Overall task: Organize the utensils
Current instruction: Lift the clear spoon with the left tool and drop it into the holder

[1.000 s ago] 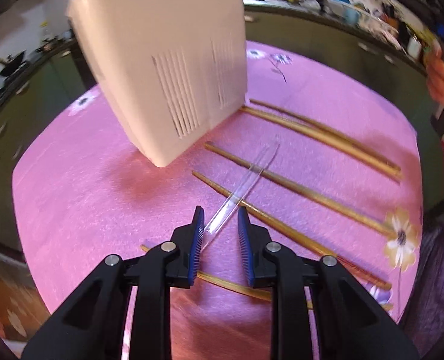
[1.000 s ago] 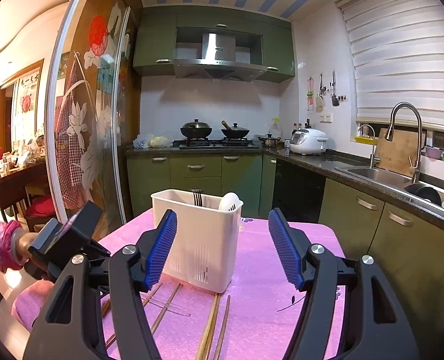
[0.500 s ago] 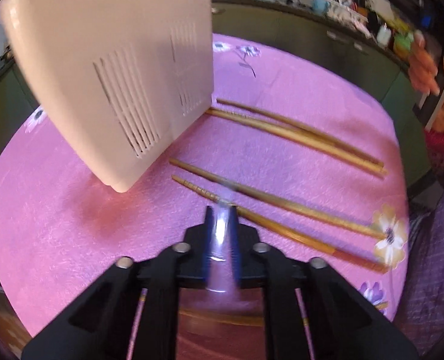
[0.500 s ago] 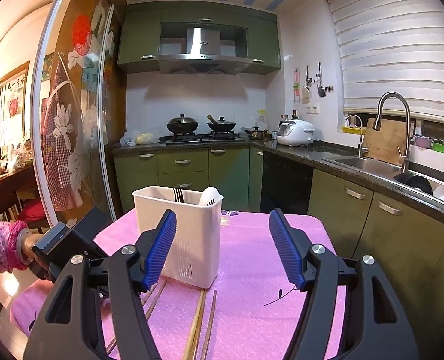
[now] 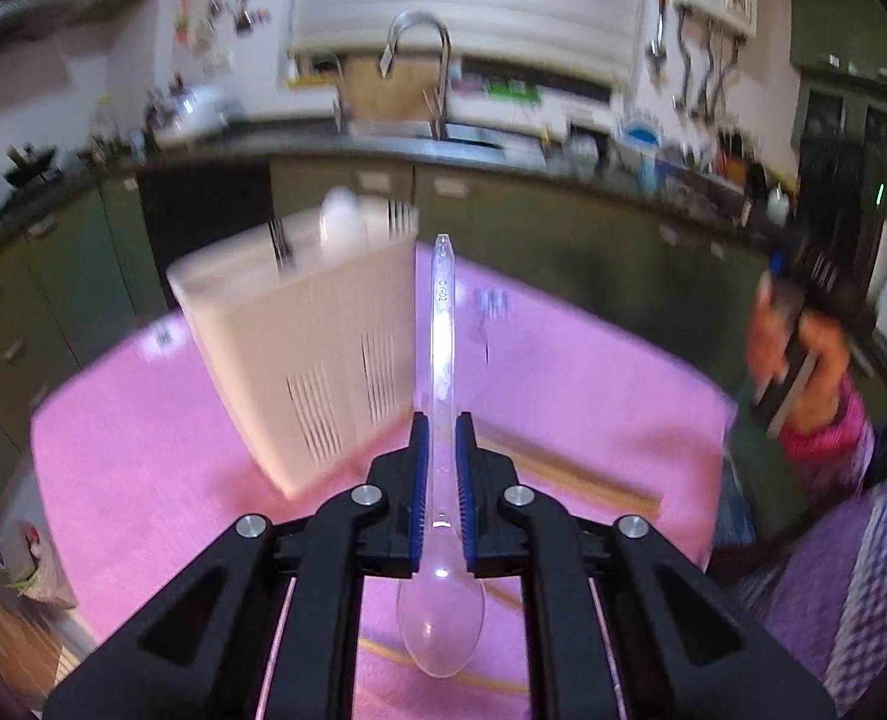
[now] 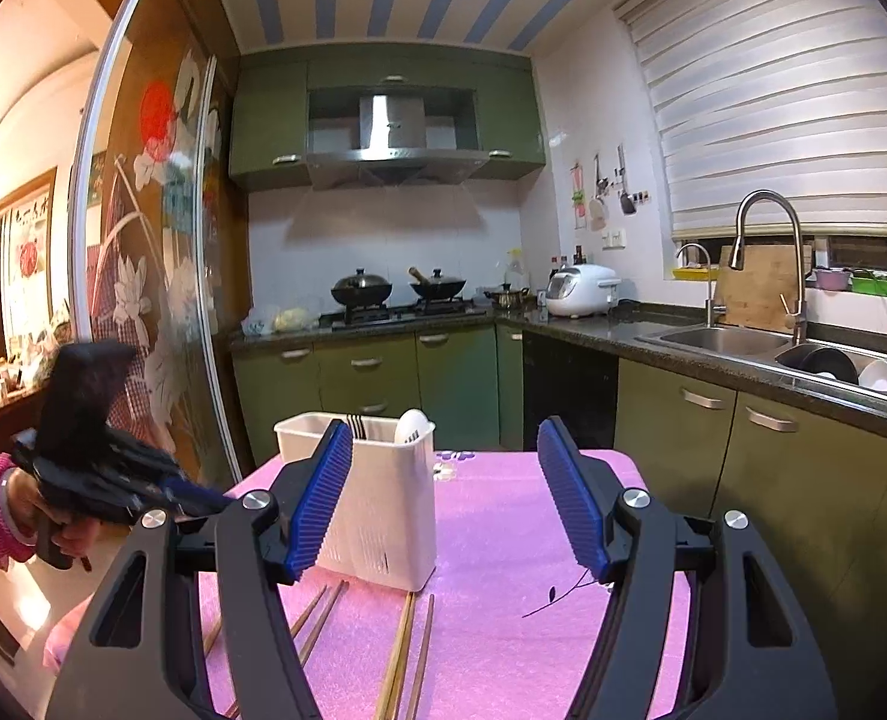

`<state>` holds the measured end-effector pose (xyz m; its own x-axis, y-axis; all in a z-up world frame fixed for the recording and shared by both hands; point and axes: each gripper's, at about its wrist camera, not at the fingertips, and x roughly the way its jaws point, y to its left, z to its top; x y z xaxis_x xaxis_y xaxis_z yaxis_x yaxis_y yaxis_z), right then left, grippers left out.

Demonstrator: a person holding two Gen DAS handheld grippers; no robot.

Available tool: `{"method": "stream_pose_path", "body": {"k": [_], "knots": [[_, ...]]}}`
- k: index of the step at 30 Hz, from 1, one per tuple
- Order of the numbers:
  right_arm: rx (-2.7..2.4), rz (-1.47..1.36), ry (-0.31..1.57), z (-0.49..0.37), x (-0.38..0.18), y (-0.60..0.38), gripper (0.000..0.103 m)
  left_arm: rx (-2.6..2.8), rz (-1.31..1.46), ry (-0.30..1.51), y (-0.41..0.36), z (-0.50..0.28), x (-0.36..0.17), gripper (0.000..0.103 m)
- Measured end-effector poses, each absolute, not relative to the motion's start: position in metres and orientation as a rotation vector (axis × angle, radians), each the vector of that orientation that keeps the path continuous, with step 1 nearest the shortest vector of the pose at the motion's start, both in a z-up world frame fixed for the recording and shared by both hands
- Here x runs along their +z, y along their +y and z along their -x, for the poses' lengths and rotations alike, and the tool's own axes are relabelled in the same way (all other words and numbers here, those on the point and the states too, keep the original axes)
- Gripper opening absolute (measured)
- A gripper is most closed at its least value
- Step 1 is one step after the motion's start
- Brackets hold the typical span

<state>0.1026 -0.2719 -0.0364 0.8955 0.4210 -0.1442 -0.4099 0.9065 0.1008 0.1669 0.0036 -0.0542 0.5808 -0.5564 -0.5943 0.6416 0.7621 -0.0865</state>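
**Clear spoon clamped in left gripper, above pink desk**

Left gripper [image 5: 441,468]: closed tight on a clear spoon [image 5: 441,360], blue pads pressed to the handle on both sides. Handle pointing up and away past the fingertips, bowl hanging back between the gripper arms, over the pink desk [image 5: 143,450]. Spoon lifted clear of the desk, just right of the white caddy [image 5: 299,360].

Caddy upright near the far end of the desk, slotted walls, with dark fork tines [image 6: 354,422] and a white spoon [image 6: 412,425] sticking out of its top.

Right gripper [image 6: 437,498]: jaws wide apart, nothing between them, pointed level at the caddy from the near side. Right hand [image 5: 803,360] in a pink sleeve well to the right of the caddy in the left wrist view.

Chopsticks [image 6: 407,648] flat on the desk just in front of the caddy: one pair by its near right corner, more [image 6: 317,612] to the left of that pair. Another chopstick [image 5: 563,474] just right of the caddy's base in the left view, blurred.
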Motion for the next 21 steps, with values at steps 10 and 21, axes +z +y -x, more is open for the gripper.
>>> {"method": "stream_pose_path", "body": {"k": [10,21], "knots": [[0.433,-0.097,0.132,-0.091,-0.031,-0.286,0.064,-0.370,0.009,0.347,0.014,-0.213,0.030,0.009],[0.411,-0.147,0.144,-0.103,-0.035,-0.304,0.064,-0.213,0.157,0.290,0.003,-0.286,-0.001,0.009]]}}
